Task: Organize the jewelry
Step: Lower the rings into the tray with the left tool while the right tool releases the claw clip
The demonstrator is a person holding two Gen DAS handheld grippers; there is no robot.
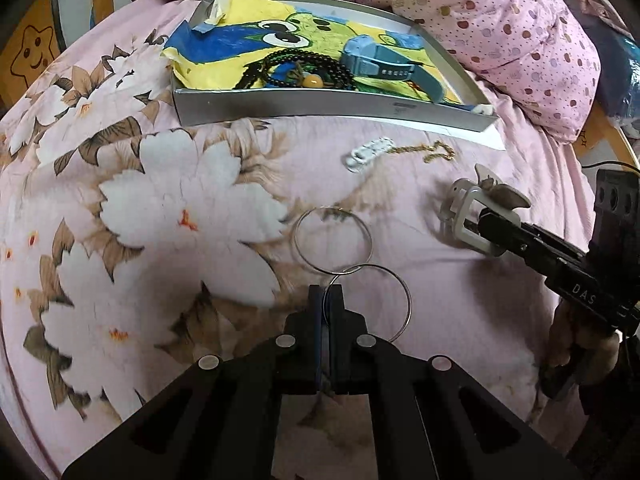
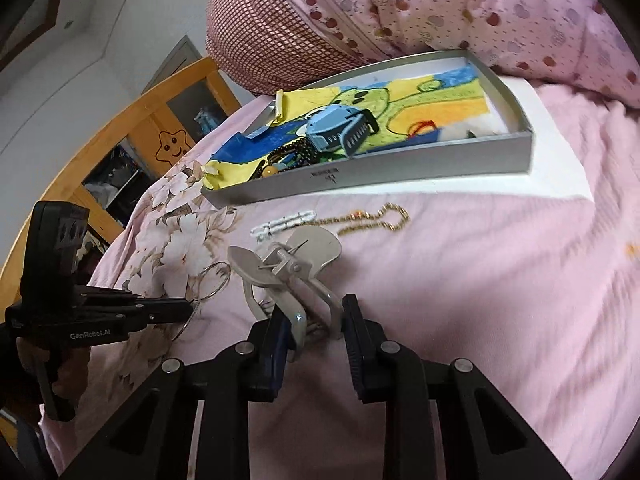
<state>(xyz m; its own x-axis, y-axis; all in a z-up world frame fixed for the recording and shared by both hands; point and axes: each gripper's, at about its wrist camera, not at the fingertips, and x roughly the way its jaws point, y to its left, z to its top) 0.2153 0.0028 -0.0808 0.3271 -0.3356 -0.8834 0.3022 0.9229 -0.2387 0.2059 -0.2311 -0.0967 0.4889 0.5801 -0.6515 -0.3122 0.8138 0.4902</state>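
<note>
Two thin silver rings lie overlapping on the pink floral bedspread. My left gripper (image 1: 327,292) is shut on the near silver ring (image 1: 402,296); the far ring (image 1: 362,228) touches it. In the right wrist view the left gripper (image 2: 192,306) shows at left with the rings (image 2: 214,280). My right gripper (image 2: 316,320) is partly open around a grey hair claw clip (image 2: 286,268), its left pad touching the clip; the clip shows in the left wrist view (image 1: 472,216). A white clip (image 1: 368,152) and a gold chain (image 1: 424,148) lie before the grey tray (image 1: 320,108).
The tray holds a yellow-green cloth, a black bead necklace (image 1: 296,68) and a blue watch (image 1: 376,60). A spotted pink quilt (image 1: 500,20) is bunched behind it. A wooden bed rail (image 2: 132,128) stands at left.
</note>
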